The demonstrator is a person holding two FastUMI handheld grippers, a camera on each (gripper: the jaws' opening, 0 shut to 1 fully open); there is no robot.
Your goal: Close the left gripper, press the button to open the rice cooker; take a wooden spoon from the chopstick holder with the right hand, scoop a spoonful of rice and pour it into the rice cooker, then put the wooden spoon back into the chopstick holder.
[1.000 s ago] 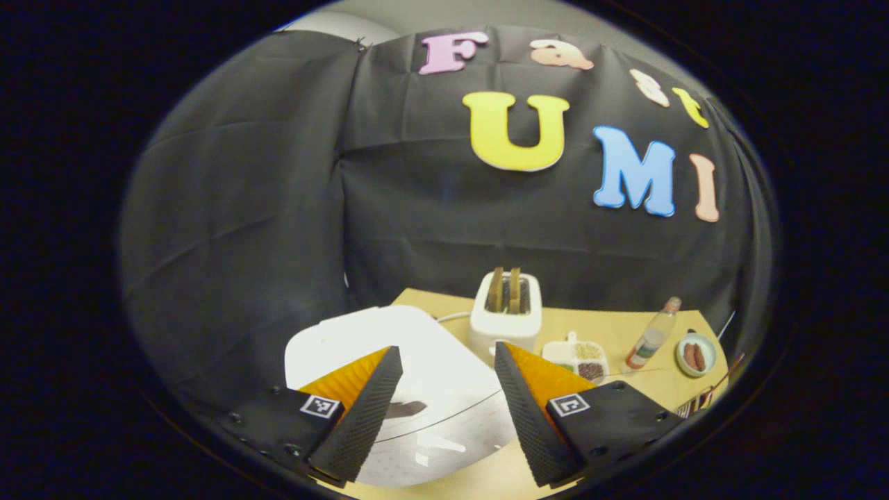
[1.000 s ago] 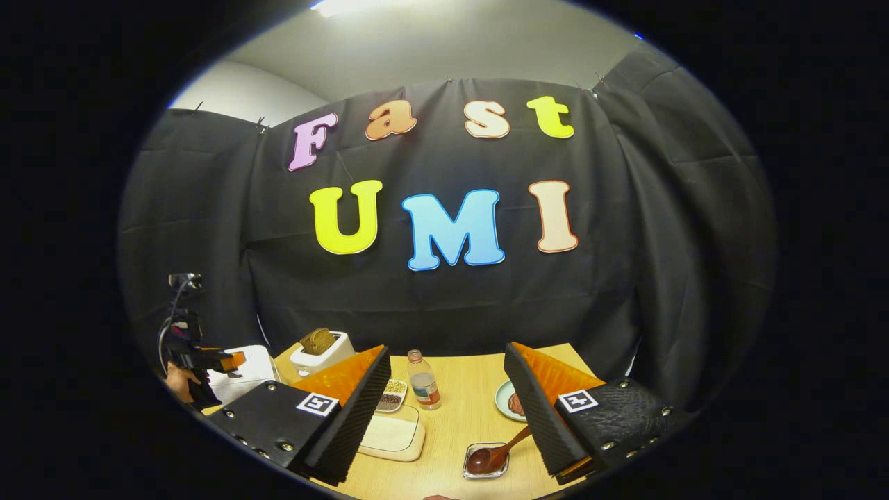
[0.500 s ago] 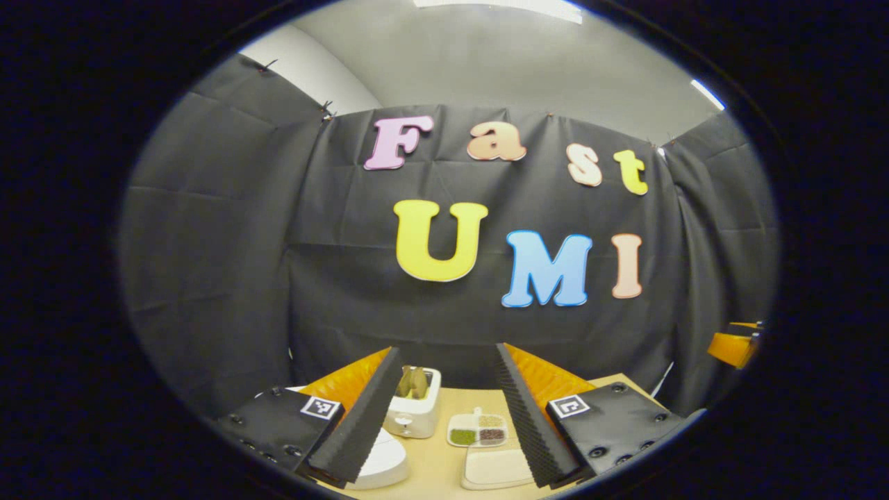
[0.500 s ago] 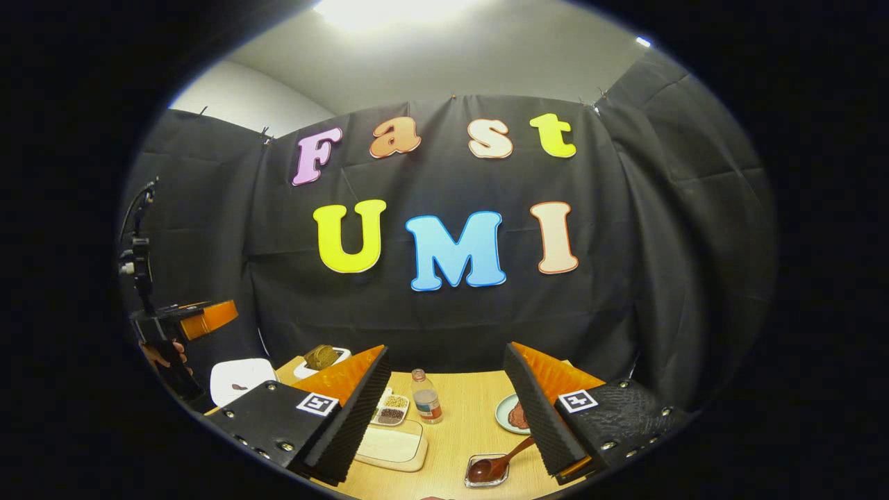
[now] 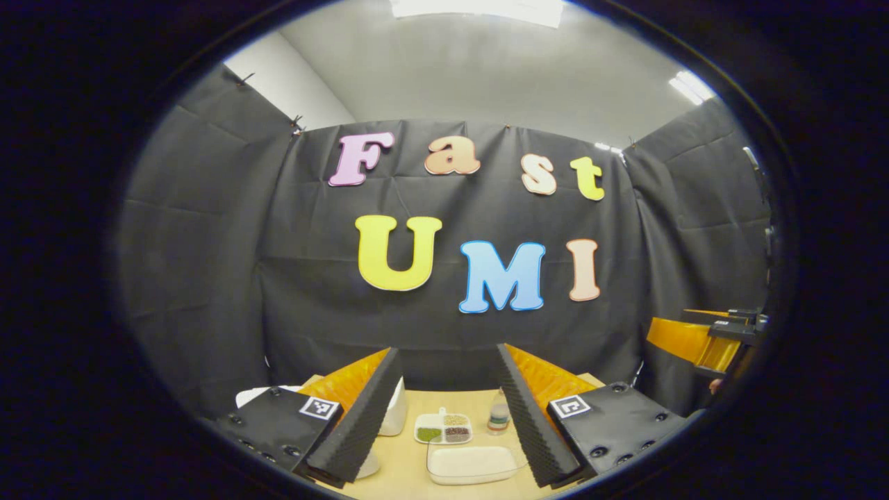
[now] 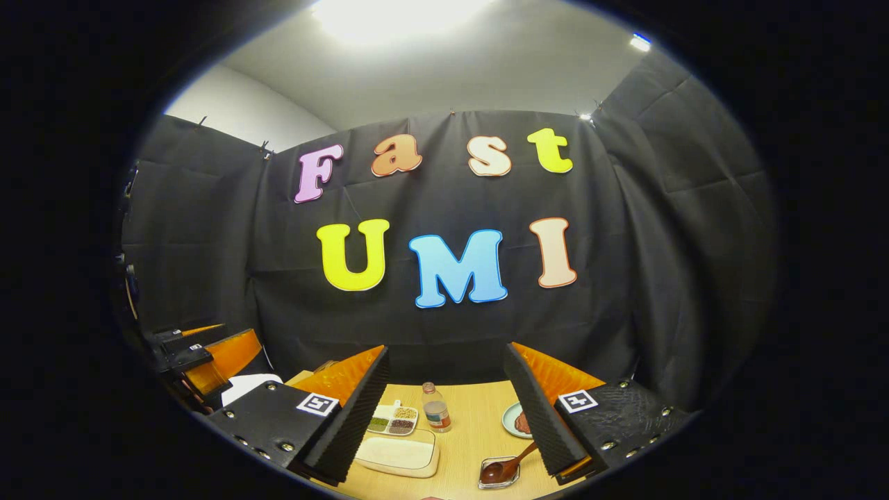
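Wooden table (image 6: 472, 430) before black cloth wall (image 6: 625, 278), grey ceiling (image 6: 444, 76) overhead; both tools' fingers apart, empty.

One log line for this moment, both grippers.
left gripper: open, empty | right gripper: open, empty | wooden spoon: in its holder, untouched

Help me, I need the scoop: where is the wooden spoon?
Right gripper view: the wooden spoon rests in a small glass dish, low right, by the right gripper.
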